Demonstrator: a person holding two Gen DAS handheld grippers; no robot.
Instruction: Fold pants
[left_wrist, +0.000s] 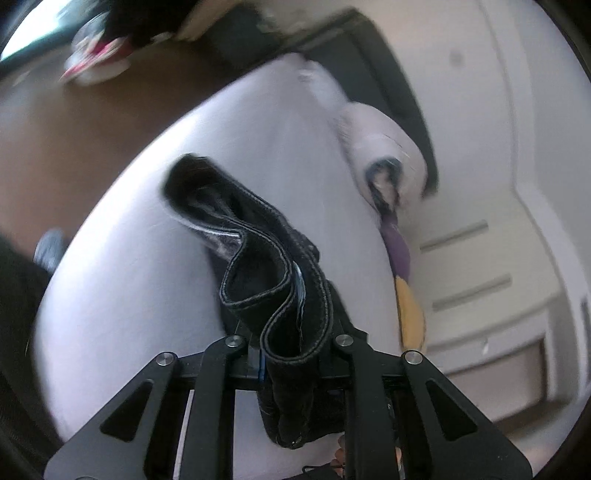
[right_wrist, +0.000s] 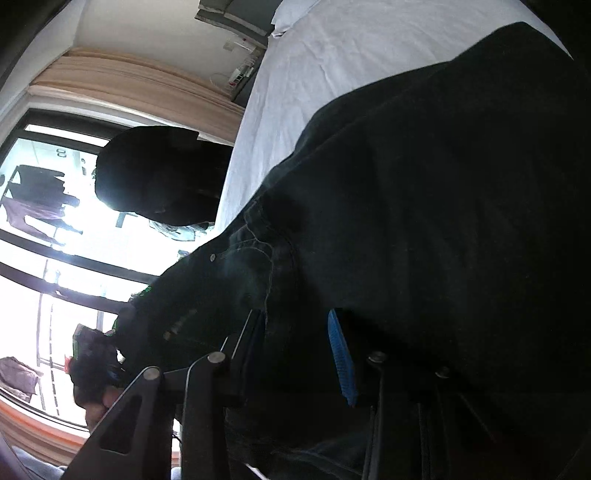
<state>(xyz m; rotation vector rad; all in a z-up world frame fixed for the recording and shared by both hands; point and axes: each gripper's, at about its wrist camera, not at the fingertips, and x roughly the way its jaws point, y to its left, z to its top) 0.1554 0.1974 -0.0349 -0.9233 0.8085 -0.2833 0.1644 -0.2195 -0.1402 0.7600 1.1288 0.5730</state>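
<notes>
Black pants (left_wrist: 266, 266) hang clamped in both grippers above the bed (left_wrist: 129, 277)

the pants (left_wrist: 280, 280) are black, with pale grey stitching along the hems and a bit of light blue showing inside a fold. the bed sheet (left_wrist: 129, 295) under them is plain white. a pillow (left_wrist: 376, 147) at the bed's far edge is white too. a thing at that same edge is purple and yellow (left_wrist: 402, 280). the floor (left_wrist: 74, 122) is brown. the left gripper (left_wrist: 291, 354) is black with silver screws. the right gripper (right_wrist: 295, 354) is black with a bright blue pad (right_wrist: 341, 358). the curtain (right_wrist: 140, 86) is beige.
</notes>
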